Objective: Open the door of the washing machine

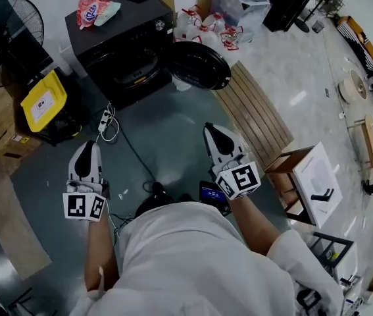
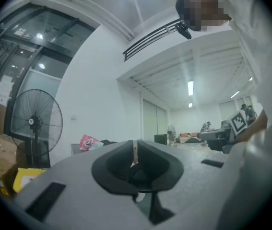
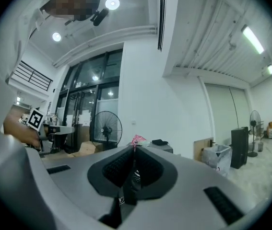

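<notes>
The black washing machine [image 1: 124, 41] stands on the grey floor [image 1: 166, 130] at your 11 o'clock, well apart from both tongs. Its round door [image 1: 198, 64] is swung open at the machine's 3 o'clock side, leaving the drum opening [image 1: 133, 71] uncovered. A pink bag [image 1: 94, 10] lies on top of the machine. A cluster of white jugs [image 1: 202, 25] sits at the door's 12 o'clock. A yellow-lidded bin [image 1: 43, 101] rests at the machine's 8 o'clock, and a fan [image 1: 8, 28] stands at its 9 o'clock. Your left tongs [image 1: 89, 147] and right tongs [image 1: 214, 131] point level toward the machine from its 6 o'clock side. Both pairs of jaws are pressed together, with nothing between them.
</notes>
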{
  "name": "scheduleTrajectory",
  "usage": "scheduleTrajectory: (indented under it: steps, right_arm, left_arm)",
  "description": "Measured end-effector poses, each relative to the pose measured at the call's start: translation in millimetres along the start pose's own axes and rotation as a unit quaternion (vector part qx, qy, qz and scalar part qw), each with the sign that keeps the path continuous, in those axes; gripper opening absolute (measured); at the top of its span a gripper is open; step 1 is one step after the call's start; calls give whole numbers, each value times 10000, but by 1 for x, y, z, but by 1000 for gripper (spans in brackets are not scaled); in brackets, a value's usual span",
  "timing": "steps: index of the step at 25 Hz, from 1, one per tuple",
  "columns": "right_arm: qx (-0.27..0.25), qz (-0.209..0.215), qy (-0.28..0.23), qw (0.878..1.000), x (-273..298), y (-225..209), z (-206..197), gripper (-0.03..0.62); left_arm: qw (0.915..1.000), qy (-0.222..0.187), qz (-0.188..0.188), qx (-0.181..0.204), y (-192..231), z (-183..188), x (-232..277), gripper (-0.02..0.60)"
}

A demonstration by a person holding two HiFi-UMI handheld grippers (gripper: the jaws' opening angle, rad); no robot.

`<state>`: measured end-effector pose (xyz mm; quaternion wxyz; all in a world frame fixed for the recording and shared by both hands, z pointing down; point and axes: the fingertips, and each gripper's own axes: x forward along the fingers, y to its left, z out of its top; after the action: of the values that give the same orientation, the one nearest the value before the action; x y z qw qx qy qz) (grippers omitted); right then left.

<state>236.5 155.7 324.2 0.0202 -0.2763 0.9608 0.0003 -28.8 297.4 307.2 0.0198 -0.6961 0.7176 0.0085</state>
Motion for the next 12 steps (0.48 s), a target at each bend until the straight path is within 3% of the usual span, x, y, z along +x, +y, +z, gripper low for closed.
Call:
scheduleTrajectory:
  steps: [6, 12]
  right_arm:
    - [0, -56, -136, 9999, -52, -17, -2, 37]
    - [195, -201, -159, 9995, -84, -28, -21, 37]
  left_arm:
    - [9996, 169, -186, -108, -63, -10, -7, 32]
    - [9991, 383, -155, 23, -91, -25, -25, 32]
